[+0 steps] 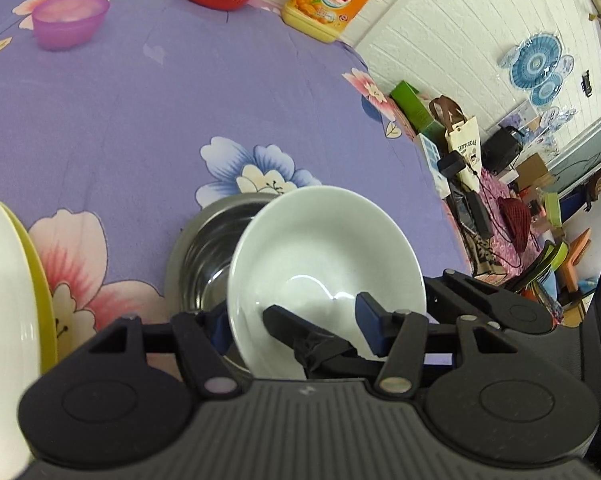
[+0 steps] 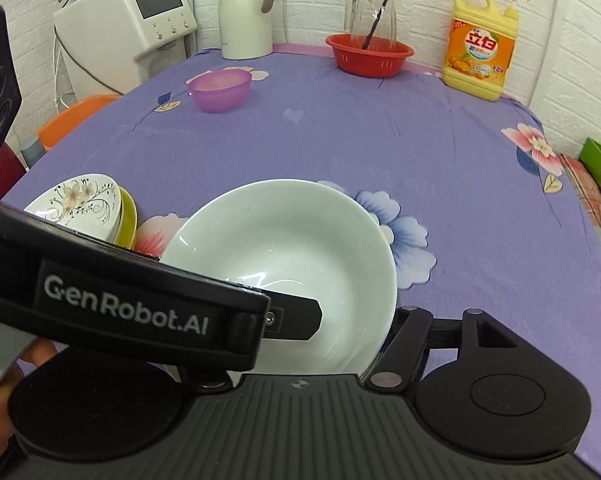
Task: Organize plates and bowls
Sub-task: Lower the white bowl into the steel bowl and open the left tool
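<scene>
White bowl [image 1: 324, 264] tilted over steel bowl [image 1: 208, 248] near bench [image 1: 140, 120] edge, left gripper [image 1: 288, 326] jaws clamped on rim. Right gripper jaws: cannot tell. Glazed, slippery, breakable; rim best hold.

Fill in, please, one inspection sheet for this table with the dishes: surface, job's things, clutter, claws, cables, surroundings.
Surface: purple flowered cloth, with no spill seen.
Job's things: white bowl tilted above a steel bowl; flowered plate on a yellow dish at the left; purple bowl far back.
Clutter: red basket, glass jug, soap bottle and white flask along the far edge.
Claws: left claw shut on the white bowl's wall; right claw has one finger inside and one outside, its grip unclear.
Cables: cords on the floor beside the table.
Surroundings: white machine, orange chair, cloth bag and boxes on the floor.
</scene>
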The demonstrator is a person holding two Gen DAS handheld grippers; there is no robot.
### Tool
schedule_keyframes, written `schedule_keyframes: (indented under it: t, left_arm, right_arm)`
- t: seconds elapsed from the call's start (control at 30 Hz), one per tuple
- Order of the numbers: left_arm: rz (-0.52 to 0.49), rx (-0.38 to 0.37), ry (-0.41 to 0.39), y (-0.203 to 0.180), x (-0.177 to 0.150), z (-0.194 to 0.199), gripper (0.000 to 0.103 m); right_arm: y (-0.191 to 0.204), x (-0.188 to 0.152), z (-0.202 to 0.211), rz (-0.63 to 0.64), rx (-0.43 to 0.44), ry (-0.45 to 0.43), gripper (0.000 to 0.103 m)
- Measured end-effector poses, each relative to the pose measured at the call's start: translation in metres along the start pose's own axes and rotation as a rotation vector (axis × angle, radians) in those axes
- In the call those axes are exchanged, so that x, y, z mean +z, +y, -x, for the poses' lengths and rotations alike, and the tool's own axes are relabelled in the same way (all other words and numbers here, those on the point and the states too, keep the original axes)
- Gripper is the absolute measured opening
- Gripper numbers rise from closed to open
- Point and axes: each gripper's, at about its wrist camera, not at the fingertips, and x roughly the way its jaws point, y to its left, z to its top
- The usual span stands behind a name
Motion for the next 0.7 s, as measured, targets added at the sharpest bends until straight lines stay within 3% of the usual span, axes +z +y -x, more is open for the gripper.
schedule_keyframes:
  t: [0.13,0.2,0.23,0.47,0.7]
  left_arm:
    - [-0.011,0.011,0.012,0.005,-0.002,-0.003,0.058]
    - [-0.041,0.012,0.013,0.003,0.0,-0.004,0.065]
    - [-0.061,0.021,0.004,0.002,0.0,-0.001,0.075]
    - [-0.138,0.0,-0.112,-0.002,0.001,0.034,0.092]
    - [-0.177,0.087,-0.249,-0.001,-0.009,0.055,0.097]
  right_arm:
    - [-0.003,-0.007,-0.003,-0.024,0.013,0.001,0.103]
    - [-0.004,-0.009,-0.003,-0.027,0.005,-0.004,0.103]
    - [-0.005,-0.011,-0.001,-0.029,0.008,-0.012,0.103]
    - [-0.016,-0.02,0.026,-0.1,0.001,-0.115,0.103]
    - [0.002,-0.032,0.052,-0.142,0.006,-0.249,0.103]
